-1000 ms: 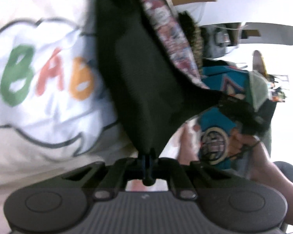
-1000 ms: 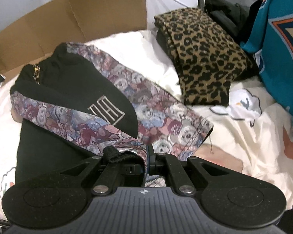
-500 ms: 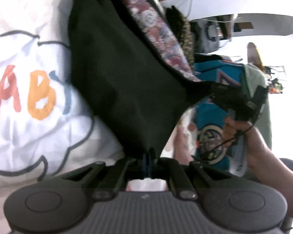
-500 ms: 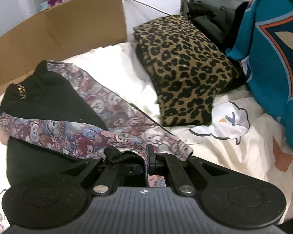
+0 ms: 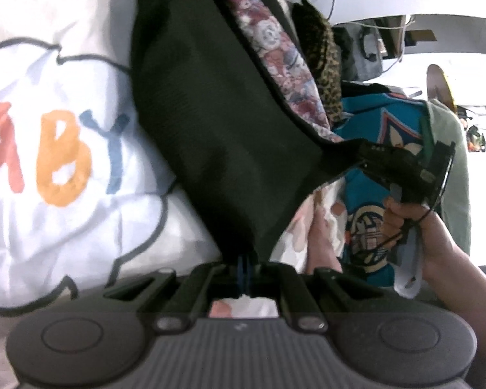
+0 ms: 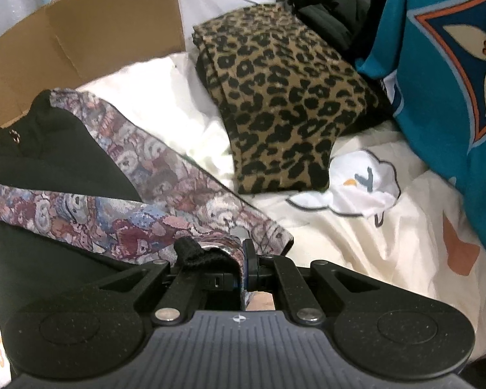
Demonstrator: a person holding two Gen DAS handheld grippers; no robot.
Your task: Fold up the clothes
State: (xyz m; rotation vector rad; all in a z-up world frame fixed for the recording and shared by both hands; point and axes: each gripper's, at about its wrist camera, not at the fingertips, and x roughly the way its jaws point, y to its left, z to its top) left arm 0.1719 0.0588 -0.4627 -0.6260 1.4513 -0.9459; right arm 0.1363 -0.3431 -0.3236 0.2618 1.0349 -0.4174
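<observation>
A black garment (image 5: 223, 123) with a floral patterned panel (image 5: 269, 39) is stretched between both grippers above a white bedsheet (image 5: 48, 103). My left gripper (image 5: 245, 261) is shut on one black corner of it. In the left wrist view the right gripper (image 5: 366, 155) pinches the opposite corner, held by a hand (image 5: 414, 227). In the right wrist view my right gripper (image 6: 244, 262) is shut on the garment's hem, where black fabric (image 6: 48, 162) and the floral panel (image 6: 165, 191) drape away to the left over the bed.
A folded leopard-print garment (image 6: 285, 103) lies on the cream sheet (image 6: 372, 243) ahead of the right gripper. A teal printed garment (image 6: 437, 81) hangs at the right. A cardboard box (image 6: 81, 39) stands behind the bed, with dark clothes (image 6: 327, 13) at the back.
Both grippers have carried the garment along and slightly down. In the left wrist view the sheet's coloured letters slid left. In the right wrist view the leopard-print pile moved nearer the middle.
</observation>
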